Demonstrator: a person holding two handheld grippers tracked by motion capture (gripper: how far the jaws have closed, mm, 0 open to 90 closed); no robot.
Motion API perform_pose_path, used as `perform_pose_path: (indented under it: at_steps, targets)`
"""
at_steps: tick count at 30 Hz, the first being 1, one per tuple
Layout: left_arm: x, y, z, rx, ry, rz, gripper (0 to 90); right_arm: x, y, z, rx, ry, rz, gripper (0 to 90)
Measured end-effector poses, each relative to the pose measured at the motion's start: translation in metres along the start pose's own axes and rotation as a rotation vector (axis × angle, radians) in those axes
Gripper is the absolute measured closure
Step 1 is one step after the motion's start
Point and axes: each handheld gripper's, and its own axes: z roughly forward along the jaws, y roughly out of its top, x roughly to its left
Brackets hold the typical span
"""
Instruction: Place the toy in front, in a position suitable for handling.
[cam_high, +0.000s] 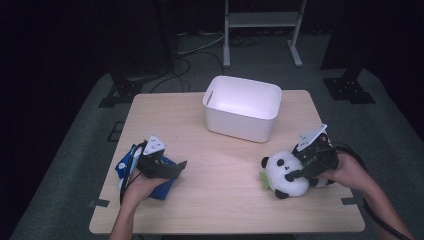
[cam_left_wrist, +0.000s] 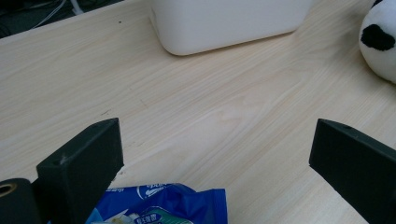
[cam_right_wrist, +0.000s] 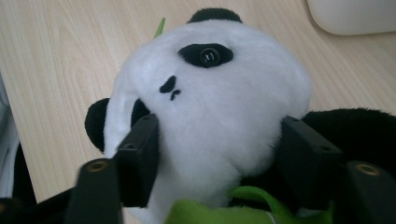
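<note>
Right gripper (cam_high: 300, 172) clamps the soft black-and-white plush panda (cam_right_wrist: 210, 107); next, probably lift into white plastic bin (cam_high: 242, 107); left gripper (cam_left_wrist: 210, 163) jaws apart over blue packet (cam_left_wrist: 159, 205)

Dim room, grey carpet (cam_high: 75, 165), pale wooden table (cam_high: 225, 200), white frame (cam_high: 262, 20) behind.

The soft plush panda (cam_right_wrist: 210, 116) is white with black ears, eye patches and limbs, plus a green leaf. The crinkly plastic packet (cam_left_wrist: 163, 205) is blue with white print. The rectangular plastic bin (cam_high: 243, 107) is plain white.
</note>
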Motion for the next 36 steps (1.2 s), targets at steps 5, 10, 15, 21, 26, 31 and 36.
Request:
perform_pose_path:
  at_steps: [5,10,15,21,26,31,36]
  targets:
    - [0.002,0.000,0.000,-0.003,0.001,-0.001,1.7,0.002,0.002,-0.001,-0.037,-0.012,0.022,46.6]
    - [0.003,-0.001,-0.001,-0.002,0.004,-0.003,1.7,0.004,0.008,0.000,-0.082,-0.005,0.072,50.1]
    - [0.004,-0.001,-0.001,-0.002,0.008,-0.004,1.7,0.014,0.024,0.006,-0.099,0.009,0.085,51.8]
    - [0.005,-0.001,-0.002,-0.003,0.007,-0.005,1.7,0.032,0.052,0.018,-0.110,-0.004,0.088,53.2]
    - [0.005,-0.001,-0.003,-0.007,0.005,-0.004,1.7,0.045,0.071,0.029,-0.133,0.017,0.083,53.3]
    - [0.006,-0.002,-0.003,0.000,0.006,-0.004,1.6,0.049,0.079,0.033,-0.131,0.022,0.062,49.8]
    - [0.005,-0.002,-0.002,0.004,-0.001,-0.001,1.7,0.043,0.074,0.020,-0.128,0.048,0.045,36.7]
